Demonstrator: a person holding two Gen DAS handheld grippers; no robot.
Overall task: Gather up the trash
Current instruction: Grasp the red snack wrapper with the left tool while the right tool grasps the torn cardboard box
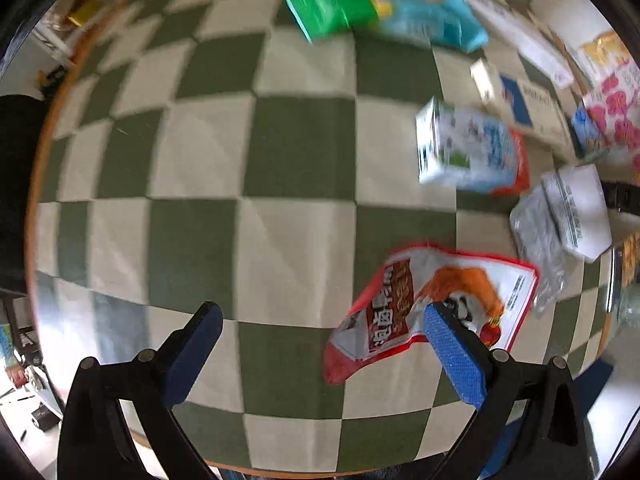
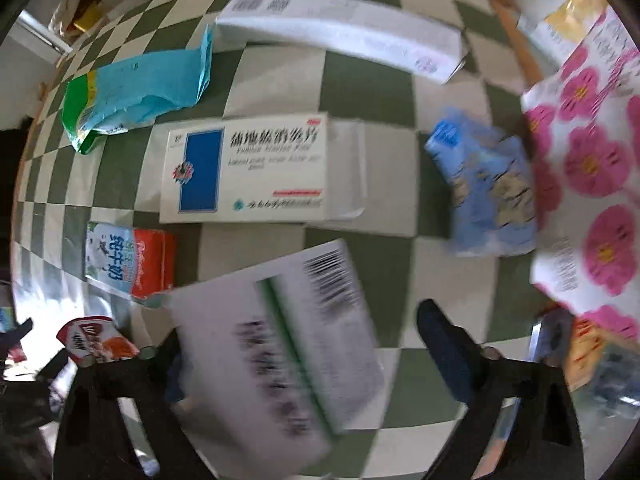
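My left gripper (image 1: 320, 310) is open above the green-and-white checked tablecloth (image 1: 208, 152), pointing down. Nothing sits between its blue pads. Its right fingertip (image 1: 440, 320) overlaps a red-and-white snack bag (image 1: 400, 304) that lies flat. My right gripper (image 2: 300, 320) is open around a white box with a barcode and green stripe (image 2: 288, 340). The blurred box lies against the left finger, and a gap shows before the right finger (image 2: 440, 340). In the left wrist view that box (image 1: 576, 208) rests beside crumpled clear plastic (image 1: 536, 248).
More litter covers the cloth: a milk carton (image 2: 120, 264), a green-and-blue bag (image 2: 132, 92), a white medicine box with a blue panel (image 2: 248, 168), a long white box (image 2: 340, 28), a blue pack (image 2: 488, 196) and a pink-flowered pack (image 2: 592, 160). The table's orange rim (image 1: 44, 160) curves along the left.
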